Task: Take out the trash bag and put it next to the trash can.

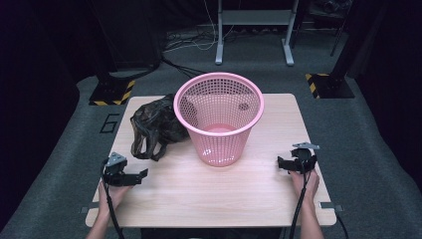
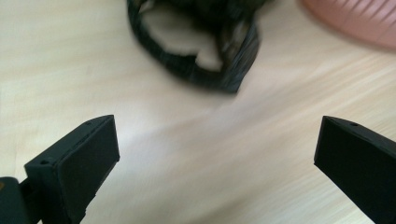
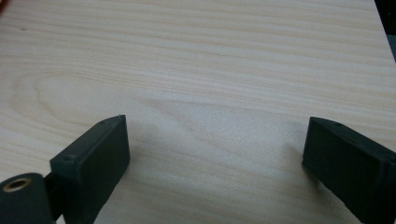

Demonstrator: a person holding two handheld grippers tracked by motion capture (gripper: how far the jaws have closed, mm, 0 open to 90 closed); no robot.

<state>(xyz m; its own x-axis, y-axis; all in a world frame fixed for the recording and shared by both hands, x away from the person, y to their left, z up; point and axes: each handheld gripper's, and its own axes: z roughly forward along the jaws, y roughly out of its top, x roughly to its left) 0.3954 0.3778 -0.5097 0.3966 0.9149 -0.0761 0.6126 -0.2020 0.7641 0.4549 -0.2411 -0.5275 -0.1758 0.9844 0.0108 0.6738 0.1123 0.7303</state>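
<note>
A pink mesh basket stands upright in the middle of the wooden table. A crumpled black plastic bag lies to its left, touching its side, with its handle loops toward the front. My left gripper rests near the front left, open and empty, a short way in front of the bag. In the left gripper view the bag's loops lie ahead between the wide jaws, and the basket's base shows at top right. My right gripper is open and empty at the front right, over bare wood.
The table's edges are close to both hands. On the grey floor behind stand the white legs of a desk frame, cables, and two black stands with yellow-black striped bases at the table's back corners.
</note>
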